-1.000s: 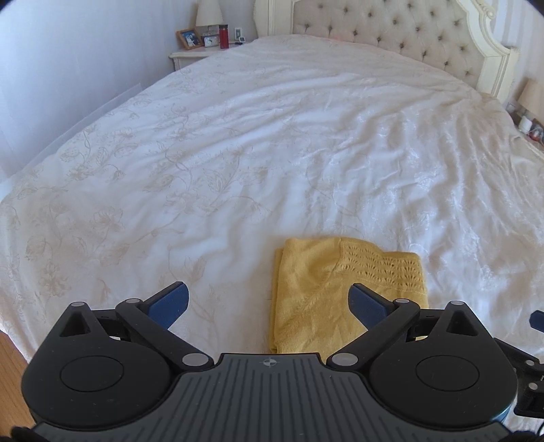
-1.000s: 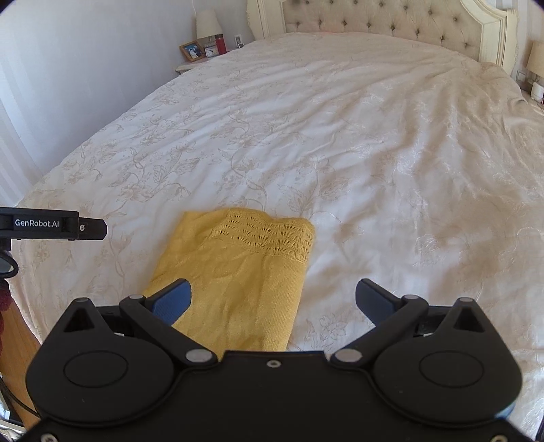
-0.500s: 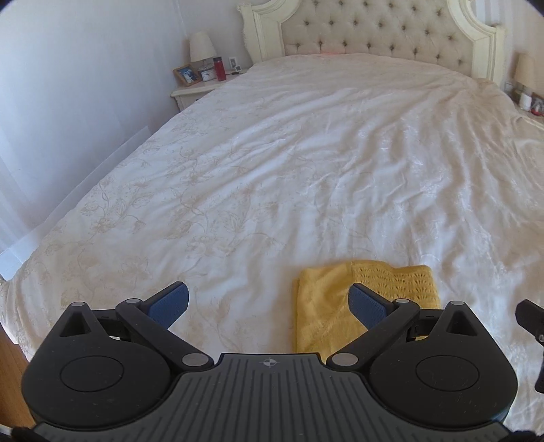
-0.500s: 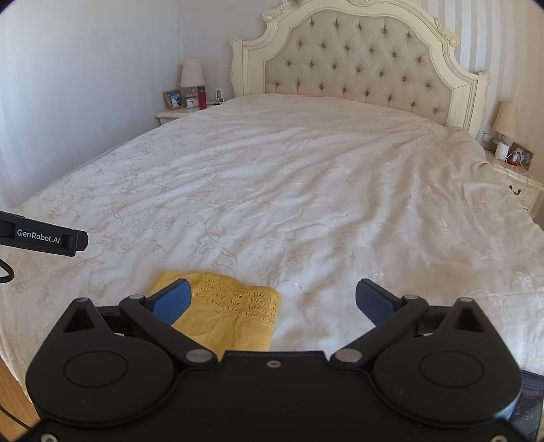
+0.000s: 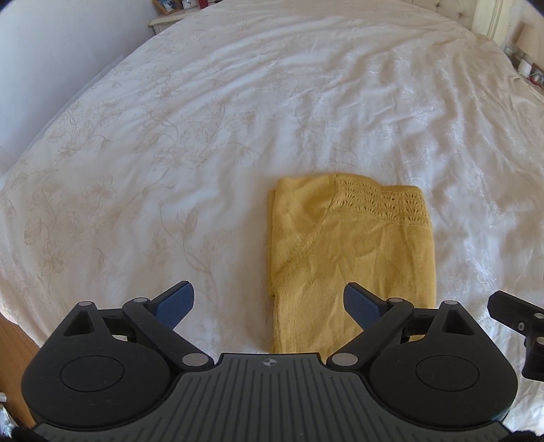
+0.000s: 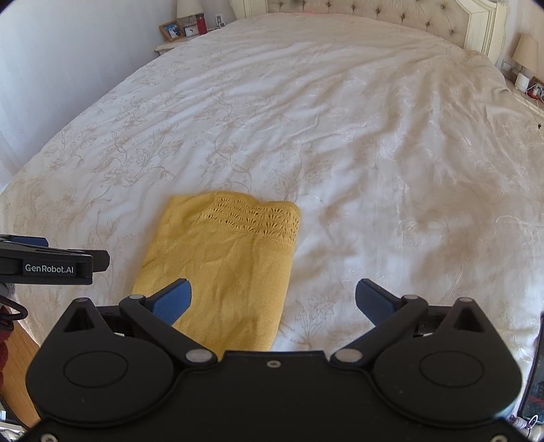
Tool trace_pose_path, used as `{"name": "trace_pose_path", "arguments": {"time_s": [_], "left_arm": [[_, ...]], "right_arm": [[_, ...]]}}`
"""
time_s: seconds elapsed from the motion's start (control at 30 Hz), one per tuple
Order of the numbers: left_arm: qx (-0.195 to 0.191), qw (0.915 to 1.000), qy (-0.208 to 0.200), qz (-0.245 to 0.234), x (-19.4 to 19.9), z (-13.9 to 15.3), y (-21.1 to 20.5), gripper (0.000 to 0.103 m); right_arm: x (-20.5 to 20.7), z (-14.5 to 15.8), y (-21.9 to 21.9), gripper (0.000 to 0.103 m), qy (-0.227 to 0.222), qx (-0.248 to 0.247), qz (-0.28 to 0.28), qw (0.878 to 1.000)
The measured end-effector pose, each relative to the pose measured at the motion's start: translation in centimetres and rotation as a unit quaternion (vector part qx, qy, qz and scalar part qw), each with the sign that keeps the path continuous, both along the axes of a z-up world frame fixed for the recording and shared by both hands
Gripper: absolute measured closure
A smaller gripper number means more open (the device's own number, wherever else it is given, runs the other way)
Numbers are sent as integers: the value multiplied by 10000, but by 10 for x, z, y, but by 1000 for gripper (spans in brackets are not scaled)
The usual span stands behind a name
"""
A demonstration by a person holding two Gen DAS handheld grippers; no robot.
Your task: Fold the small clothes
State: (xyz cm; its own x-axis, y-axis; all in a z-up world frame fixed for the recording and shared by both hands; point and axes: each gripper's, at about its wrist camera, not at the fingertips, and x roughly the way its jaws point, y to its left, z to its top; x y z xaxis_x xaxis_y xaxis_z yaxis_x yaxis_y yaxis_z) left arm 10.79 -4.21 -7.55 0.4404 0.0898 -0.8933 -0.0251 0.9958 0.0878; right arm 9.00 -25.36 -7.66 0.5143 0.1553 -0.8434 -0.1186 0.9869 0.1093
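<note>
Yellow knit garment (image 5: 353,258) is laid flat, folded to a rough rectangle, on the white floral bedspread (image 5: 204,136), near the foot edge of the bed. An openwork lace band runs along the garment's far edge; a diagonal seam is seen across the top layer.

Left gripper (image 5: 268,302) is held above the near end of the garment w/ fingers spread wide apart; nothing is gripped. Its right blue pad (image 5: 360,304) is seen over the fabric, the left pad over bare bedspread. Contact w/ the fabric cannot be determined.

Right gripper (image 6: 273,301) is likewise spread wide, nothing between fingers. Its left pad (image 6: 171,301) is seen over the garment's near-left area, the right pad over bedspread. In this view the garment (image 6: 224,265) is located left of centre. Left gripper is also visible at the left frame edge, just beside the garment.

A tufted headboard (image 6: 391,13) and a nightstand (image 6: 173,42) w/ a photo frame are seen at the far end.
</note>
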Motion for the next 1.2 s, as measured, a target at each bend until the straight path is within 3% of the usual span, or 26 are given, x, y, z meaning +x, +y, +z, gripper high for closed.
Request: {"name": "trace_pose_path", "arguments": {"time_s": [0.43,0.8,1.2], "left_arm": [[-50,9987,489,163,-8,-25,7,7],[-35,9990,445,19,-14,-22,14,7],[-339,9983,452,-164,-26,-16,28,7]], "right_arm": [[-3,-20,3,1,501,310,-277,9979],[-13,-16,9,1,452,244,-574,9970],[-24,-7,23,1,286,48,-806,9963]]}}
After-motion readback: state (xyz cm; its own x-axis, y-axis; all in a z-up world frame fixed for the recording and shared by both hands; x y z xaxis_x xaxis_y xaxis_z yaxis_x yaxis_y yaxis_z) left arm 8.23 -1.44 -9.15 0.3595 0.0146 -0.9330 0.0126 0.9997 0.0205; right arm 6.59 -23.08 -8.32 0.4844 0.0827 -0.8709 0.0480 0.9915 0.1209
